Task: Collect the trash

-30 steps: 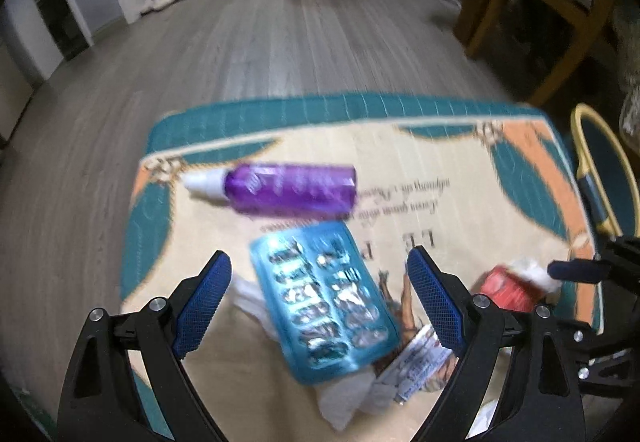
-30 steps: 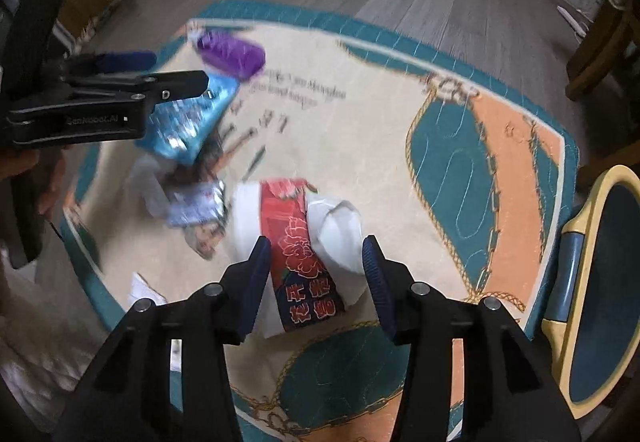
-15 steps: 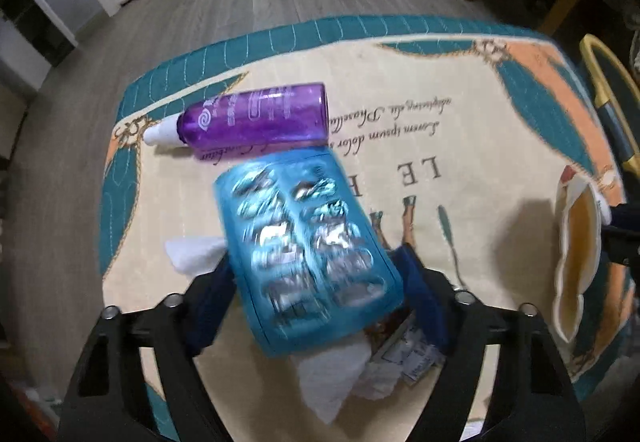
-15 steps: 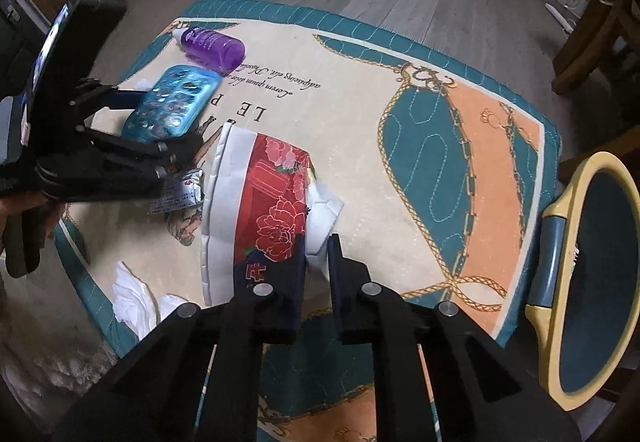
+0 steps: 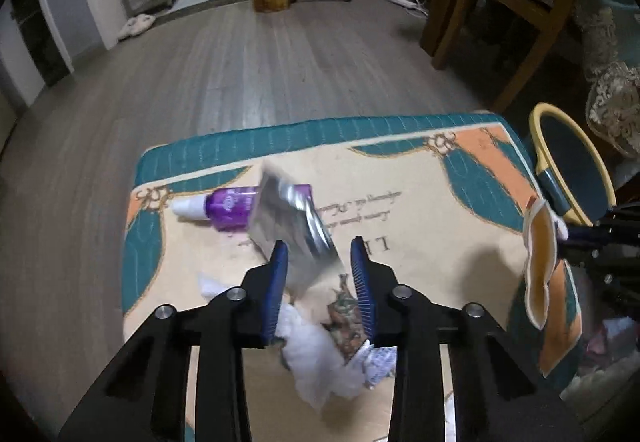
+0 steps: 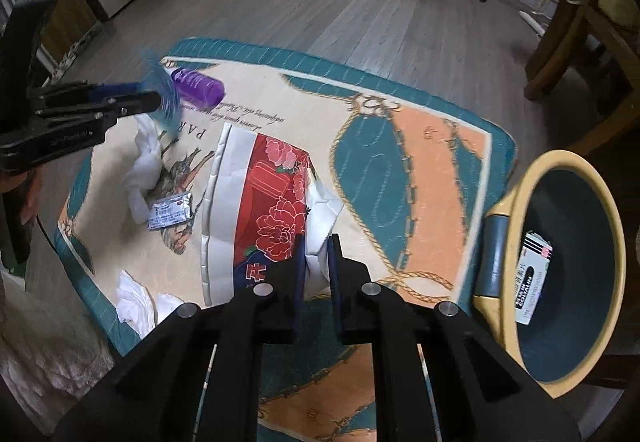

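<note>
Mat: the patterned floor mat point(image 6: 420, 146) was my work area, with the litter lying toward its left end.
Bin: the yellow-rimmed bin point(image 6: 516, 202) stood just off the mat's right edge, a small printed box point(image 6: 534, 282) already inside; I judged it the drop point, and kept it on my right for a short carry.
Paper bag: the red floral paper bag point(image 6: 276, 210) hung clear of the mat, clenched at its white crumpled edge; I held the rim because it was the thinnest part to pinch.
Blister tray: the blue blister tray point(image 5: 292, 226) stood tilted above the mat, its lower end between my left blades, blurred.
Bottle: the purple bottle point(image 6: 198, 86) lay on its side near the far-left corner, not yet collected.
Tissues: white crumpled tissues point(image 5: 320, 358) sat near the mat's near edge, more point(image 6: 134, 302) at the corner.
Sachet: a small foil sachet point(image 6: 170, 211) lay flat beside the tissue.
Right gripper point(image 6: 317, 262): clamped tight on the bag.
Left gripper point(image 5: 319, 274): gripping the tray; contact looked firm on the left blade, but I could not tell on the right.
</note>
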Demonstrator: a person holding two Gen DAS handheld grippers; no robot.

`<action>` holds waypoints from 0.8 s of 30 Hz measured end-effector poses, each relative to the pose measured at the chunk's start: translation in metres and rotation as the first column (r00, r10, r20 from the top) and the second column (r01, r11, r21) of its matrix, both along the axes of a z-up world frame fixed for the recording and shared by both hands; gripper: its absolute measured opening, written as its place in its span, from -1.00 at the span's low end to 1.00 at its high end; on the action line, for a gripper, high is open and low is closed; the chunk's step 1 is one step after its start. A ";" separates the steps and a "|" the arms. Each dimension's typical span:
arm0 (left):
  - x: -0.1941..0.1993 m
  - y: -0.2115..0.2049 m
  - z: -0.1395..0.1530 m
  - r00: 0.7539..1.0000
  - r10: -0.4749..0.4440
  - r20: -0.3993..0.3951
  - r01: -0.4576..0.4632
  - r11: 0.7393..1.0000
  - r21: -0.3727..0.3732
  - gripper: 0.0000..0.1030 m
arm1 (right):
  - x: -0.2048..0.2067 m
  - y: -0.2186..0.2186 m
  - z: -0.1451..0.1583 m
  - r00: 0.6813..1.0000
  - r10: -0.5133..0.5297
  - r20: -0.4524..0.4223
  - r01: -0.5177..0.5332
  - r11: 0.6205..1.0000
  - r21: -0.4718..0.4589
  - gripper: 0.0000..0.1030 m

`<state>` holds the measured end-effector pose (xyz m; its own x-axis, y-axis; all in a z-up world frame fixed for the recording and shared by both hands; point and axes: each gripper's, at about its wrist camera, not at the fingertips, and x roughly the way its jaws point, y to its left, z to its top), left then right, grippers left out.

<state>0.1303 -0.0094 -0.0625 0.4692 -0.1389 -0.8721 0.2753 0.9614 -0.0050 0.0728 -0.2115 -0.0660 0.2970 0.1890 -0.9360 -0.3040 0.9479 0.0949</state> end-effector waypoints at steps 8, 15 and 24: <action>0.000 0.001 -0.012 0.999 0.010 -0.032 -0.009 0.999 0.035 -0.58 | -0.005 -0.014 0.000 1.000 -0.029 0.006 0.028 1.000 0.009 -0.80; 0.010 -0.014 -0.030 0.998 -0.005 -0.061 0.009 0.998 0.058 0.60 | -0.001 -0.025 -0.004 0.999 -0.040 -0.008 0.040 0.999 0.029 -0.80; 0.023 -0.035 -0.068 0.986 0.031 -0.162 -0.018 0.996 0.083 0.86 | 0.006 -0.043 -0.010 0.997 -0.069 -0.037 0.072 0.994 0.085 -0.80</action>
